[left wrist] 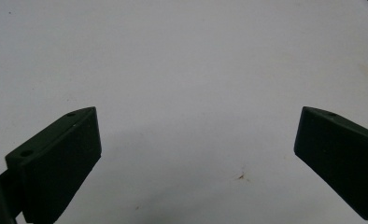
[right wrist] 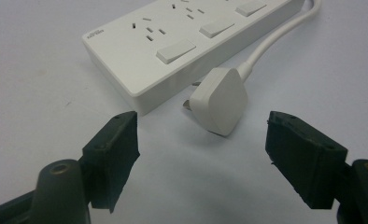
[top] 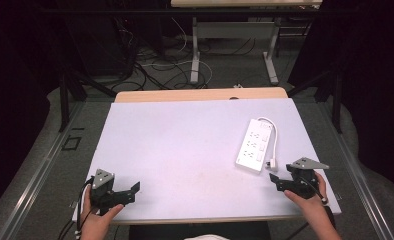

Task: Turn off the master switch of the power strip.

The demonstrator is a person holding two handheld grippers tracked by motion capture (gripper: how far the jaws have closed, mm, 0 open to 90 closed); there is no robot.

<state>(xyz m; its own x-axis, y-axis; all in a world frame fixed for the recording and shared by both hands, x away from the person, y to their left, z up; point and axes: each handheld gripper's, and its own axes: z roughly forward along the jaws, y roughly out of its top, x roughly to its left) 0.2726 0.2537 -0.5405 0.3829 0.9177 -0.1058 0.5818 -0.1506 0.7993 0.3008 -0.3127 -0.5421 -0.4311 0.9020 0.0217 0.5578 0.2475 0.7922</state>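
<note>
A white power strip (top: 255, 143) lies on the white table (top: 185, 150) at the right, its white cable (top: 274, 135) looping down its right side to a white plug (top: 272, 163). In the right gripper view the plug (right wrist: 219, 100) rests just beyond the jaws, beside the strip (right wrist: 182, 42). My right gripper (top: 274, 181) is open, a short way in front of the plug, with nothing between its jaws. My left gripper (top: 134, 192) stands open near the table's front left corner over bare table (left wrist: 182, 70).
The table's front edge (top: 205, 219) runs just below both hands. Beyond the far edge are another table's legs (top: 195, 55) and loose cables (top: 155, 70) on the floor. Dark frame bars (top: 65, 95) flank the table.
</note>
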